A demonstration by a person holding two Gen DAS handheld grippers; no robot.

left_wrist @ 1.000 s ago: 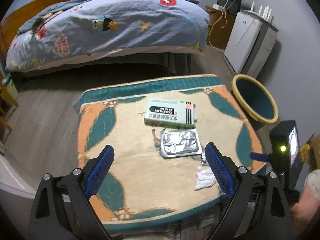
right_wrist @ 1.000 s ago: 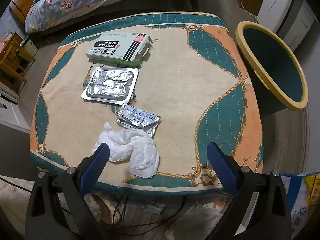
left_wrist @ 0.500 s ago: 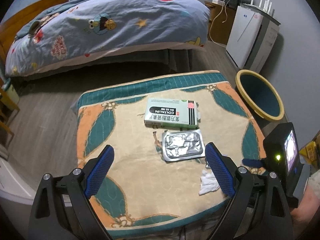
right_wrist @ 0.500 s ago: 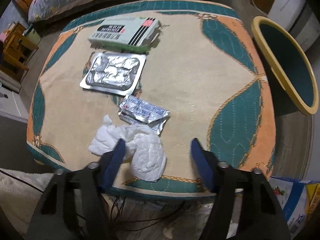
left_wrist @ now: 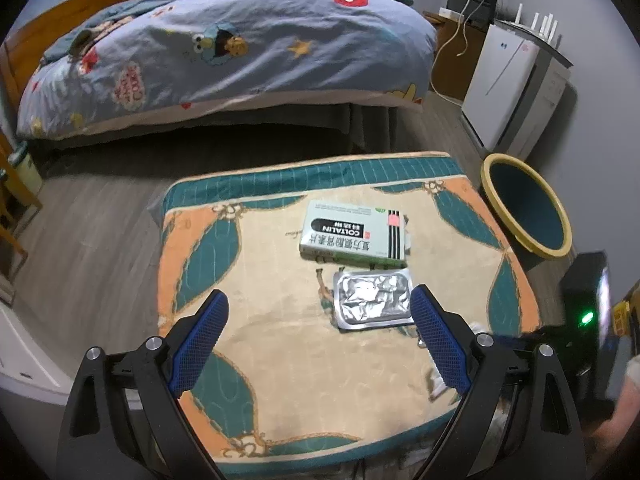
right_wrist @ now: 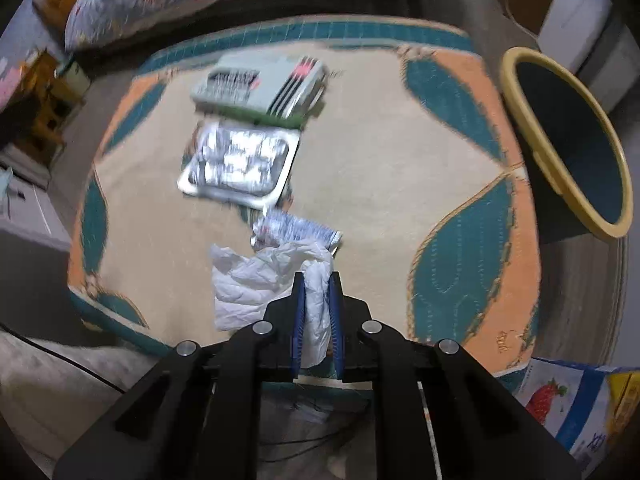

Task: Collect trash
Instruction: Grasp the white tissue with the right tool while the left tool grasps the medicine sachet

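Left gripper [left_wrist: 318, 312] hangs over the near edge of a patterned cloth [left_wrist: 280, 344] with its blue pads spread wide and nothing between them. Right gripper [right_wrist: 317, 292] has just been closing, and its pads now pinch a crumpled white tissue [right_wrist: 256, 280] at the cloth's near edge. Seen from the right wrist, left to right: a silver blister pack [right_wrist: 240, 164] lies beside and below a pale green medicine box [right_wrist: 260, 86], blurred in this view; a small foil sachet [right_wrist: 296, 230] touches the tissue's far side; a yellow-rimmed bin [right_wrist: 560, 136] stands on the floor off the cloth's right side. In the left wrist view the box [left_wrist: 354, 236] reads "COLTALIN" upside down in white on a black band, with Chinese characters beneath, and black stripes and a pink patch toward its right end. A bag printed with a strawberry [right_wrist: 546, 398] lies at the lower right.
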